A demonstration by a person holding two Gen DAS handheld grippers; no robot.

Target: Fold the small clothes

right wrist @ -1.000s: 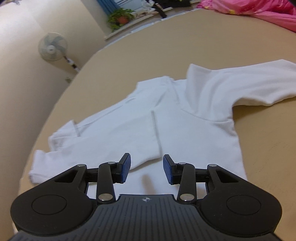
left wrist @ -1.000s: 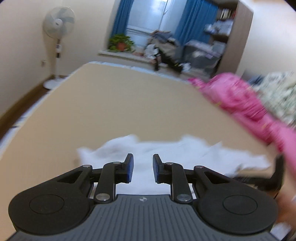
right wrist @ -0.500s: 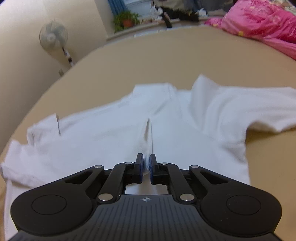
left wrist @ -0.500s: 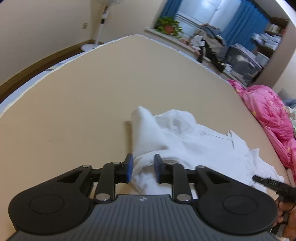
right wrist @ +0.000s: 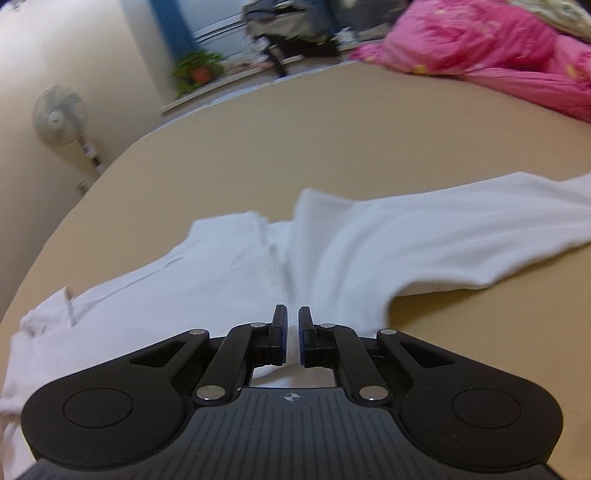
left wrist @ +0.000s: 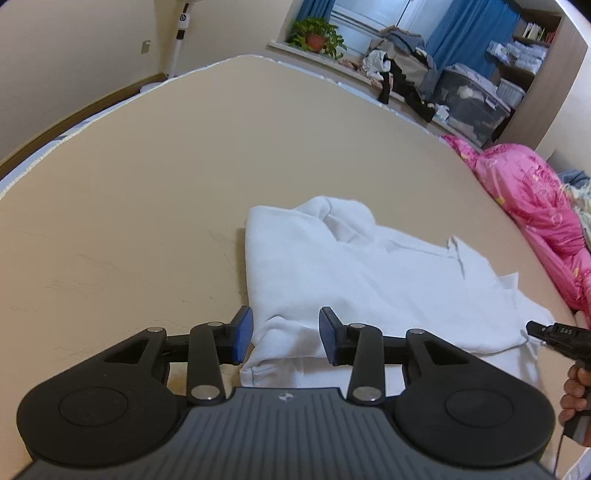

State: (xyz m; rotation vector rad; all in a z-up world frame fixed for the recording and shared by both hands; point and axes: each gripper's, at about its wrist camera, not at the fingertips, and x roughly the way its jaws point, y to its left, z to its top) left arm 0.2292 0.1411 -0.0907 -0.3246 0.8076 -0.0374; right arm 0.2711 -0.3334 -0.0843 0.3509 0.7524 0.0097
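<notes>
A white long-sleeved top [left wrist: 369, 280] lies on the tan bed sheet [left wrist: 147, 184], its left sleeve folded over the body. My left gripper [left wrist: 286, 338] hangs low over that folded sleeve end. Its jaws are opening, and the cloth lies loose between the blue pads [left wrist: 242, 338]. In the right wrist view, my right gripper [right wrist: 292, 332] is shut on a pinched ridge of the white top [right wrist: 221, 288] near its hem. The other sleeve [right wrist: 461, 236] stretches out to the right. The right gripper's tip [left wrist: 543, 330] and the hand holding it [left wrist: 576, 391] show at the left view's right edge.
A pink quilt [left wrist: 535, 199] is bunched along the bed's right side. Beyond the far edge are a windowsill with a potted plant [left wrist: 317, 35], piled clothes and storage boxes [left wrist: 469, 96]. A standing fan [right wrist: 59, 114] is by the left wall.
My left gripper came down with the sleeve end onto the top, then its jaws spread off the cloth. My right gripper shut on a fold of the top and shifted with it.
</notes>
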